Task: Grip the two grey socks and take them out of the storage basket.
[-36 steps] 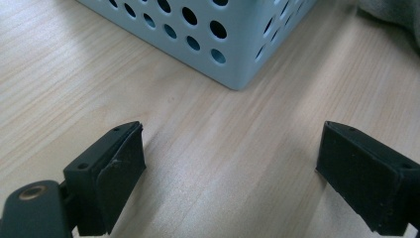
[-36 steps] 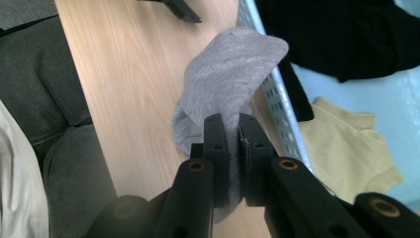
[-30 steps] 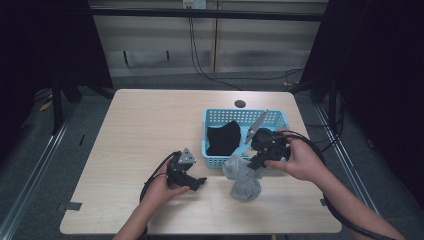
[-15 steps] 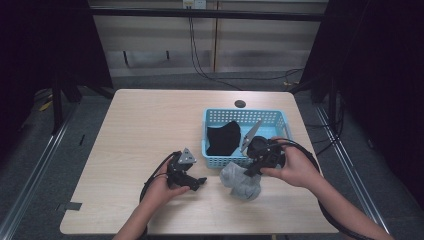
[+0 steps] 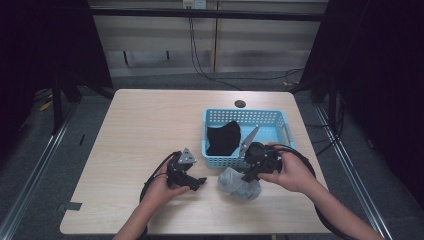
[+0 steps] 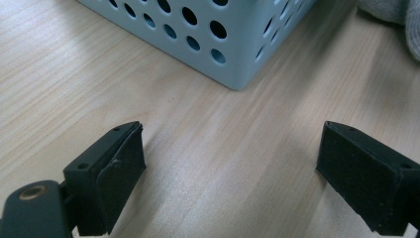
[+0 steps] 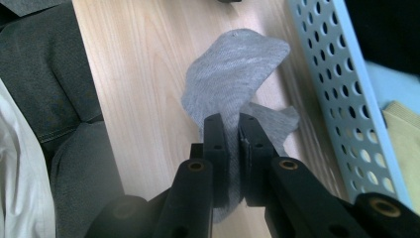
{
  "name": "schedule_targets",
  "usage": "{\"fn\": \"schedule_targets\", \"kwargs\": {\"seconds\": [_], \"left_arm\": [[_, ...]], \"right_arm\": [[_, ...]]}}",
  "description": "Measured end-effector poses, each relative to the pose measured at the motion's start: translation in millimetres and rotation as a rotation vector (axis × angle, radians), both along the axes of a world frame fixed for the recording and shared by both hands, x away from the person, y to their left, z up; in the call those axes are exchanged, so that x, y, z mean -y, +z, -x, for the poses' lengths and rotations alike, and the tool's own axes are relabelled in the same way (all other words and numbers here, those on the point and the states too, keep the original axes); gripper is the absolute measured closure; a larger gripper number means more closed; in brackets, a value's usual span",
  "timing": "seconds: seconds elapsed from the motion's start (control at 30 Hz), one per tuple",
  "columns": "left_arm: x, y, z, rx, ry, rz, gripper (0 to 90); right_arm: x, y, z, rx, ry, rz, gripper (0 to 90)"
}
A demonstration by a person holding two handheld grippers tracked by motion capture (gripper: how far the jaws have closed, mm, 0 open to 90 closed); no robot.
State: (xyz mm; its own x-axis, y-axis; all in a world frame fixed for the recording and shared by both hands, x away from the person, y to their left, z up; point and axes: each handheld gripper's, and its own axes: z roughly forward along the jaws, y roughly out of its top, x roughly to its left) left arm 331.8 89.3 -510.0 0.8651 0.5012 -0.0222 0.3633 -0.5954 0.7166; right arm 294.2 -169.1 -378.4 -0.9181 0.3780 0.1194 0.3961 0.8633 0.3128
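Right tongs [image 7: 232, 130] clamped on the grey sock [image 7: 233, 74], left tongs [image 6: 233, 173] apart over the table [image 6: 223, 148] — we judge the thin pinch may slip, dropping the sock.

- Left gripper [image 5: 199, 183]: black body, grey three-cornered plate on top, black cable looping behind.
- Right gripper [image 7: 233, 134]: black jaws with flat pads, brass-coloured rivets at the joints, black cable.
- Forearms bare, no sleeves.
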Motion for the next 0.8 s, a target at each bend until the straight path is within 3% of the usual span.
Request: {"fn": "schedule_targets", "kwargs": {"seconds": [0.8], "left_arm": [[0.0,0.0,0.0,0.002,0.001,0.000,10.5]], "right_arm": [[-17.5,-30.8,5.6,-0.012,0.037,-0.004,83.9]]}}
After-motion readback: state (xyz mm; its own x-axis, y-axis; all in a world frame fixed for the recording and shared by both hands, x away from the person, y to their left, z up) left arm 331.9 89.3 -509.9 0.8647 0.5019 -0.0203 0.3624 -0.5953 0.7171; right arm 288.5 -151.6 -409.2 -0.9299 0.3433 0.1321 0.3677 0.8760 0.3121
